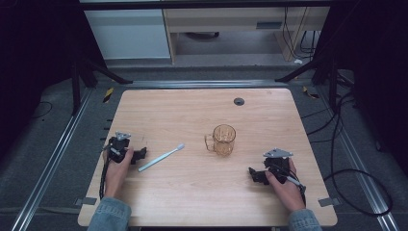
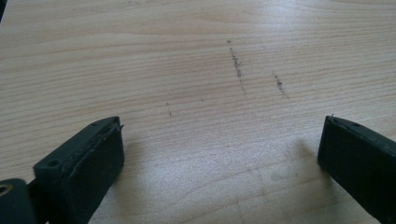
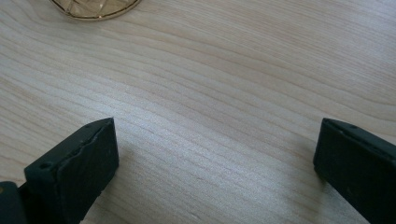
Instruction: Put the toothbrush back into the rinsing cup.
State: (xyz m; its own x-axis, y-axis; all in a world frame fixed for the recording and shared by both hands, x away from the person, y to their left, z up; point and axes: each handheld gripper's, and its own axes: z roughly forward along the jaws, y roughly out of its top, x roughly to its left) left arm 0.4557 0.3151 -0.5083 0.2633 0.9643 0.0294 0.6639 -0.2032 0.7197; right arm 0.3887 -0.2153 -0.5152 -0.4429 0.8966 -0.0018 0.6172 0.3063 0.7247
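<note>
An amber see-through mug [image 1: 223, 139] stands upright near the middle of the wooden table [image 1: 192, 192], its handle to the left. A pale toothbrush [image 1: 161, 157] lies flat to its left, head toward the mug. My left gripper [image 1: 142, 153] rests on the table just left of the toothbrush, jaws wide apart over bare wood [image 2: 219, 135]. My right gripper [image 1: 253, 175] sits at the right front, below and right of the mug, open with nothing between its jaws [image 3: 217, 144]. The mug's base [image 3: 95, 8] peeks in at the top of the right gripper view.
A dark round grommet [image 1: 239, 101] sits in the table's far edge. Cables [image 1: 346, 173] trail over the floor to the right, and metal rails [image 1: 53, 159] run along the left. Faint pencil marks [image 2: 238, 65] streak the wood ahead of the left gripper.
</note>
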